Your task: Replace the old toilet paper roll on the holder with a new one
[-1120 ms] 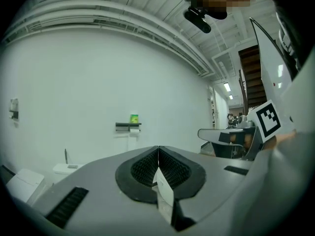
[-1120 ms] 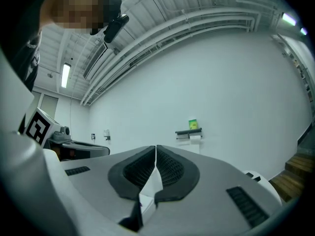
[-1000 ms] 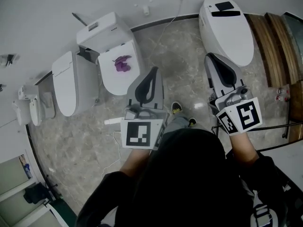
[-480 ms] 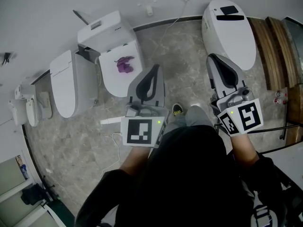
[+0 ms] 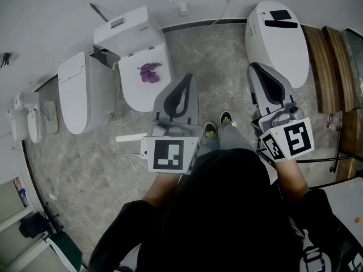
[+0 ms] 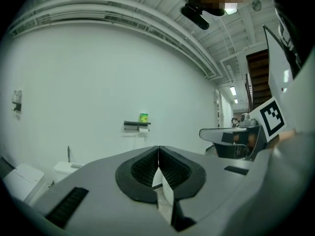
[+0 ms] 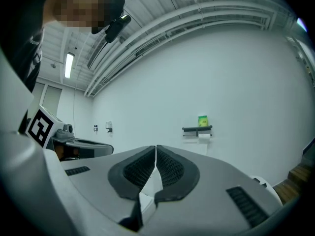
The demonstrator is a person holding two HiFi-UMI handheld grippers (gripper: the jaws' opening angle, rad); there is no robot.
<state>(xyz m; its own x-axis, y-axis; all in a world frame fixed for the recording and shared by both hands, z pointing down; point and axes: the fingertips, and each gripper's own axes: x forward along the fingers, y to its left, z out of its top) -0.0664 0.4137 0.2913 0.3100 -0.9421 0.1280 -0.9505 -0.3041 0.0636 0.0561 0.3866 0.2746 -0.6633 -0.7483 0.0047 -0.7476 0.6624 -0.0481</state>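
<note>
The left gripper (image 6: pixel 158 149) and the right gripper (image 7: pixel 156 147), both clenched empty, pointed toward the holder (image 7: pixel 197 129) well ahead, seemingly just being carried closer.

White paper roll (image 7: pixel 204 137) — beneath dark wall holder (image 7: pixel 196 129)

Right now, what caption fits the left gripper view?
Left gripper, fingers shut, facing the toilet paper holder on the far wall, a green pack on top.

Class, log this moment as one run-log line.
left gripper: shut, empty | right gripper: shut, empty | toilet paper roll: on wall holder, untouched
</note>
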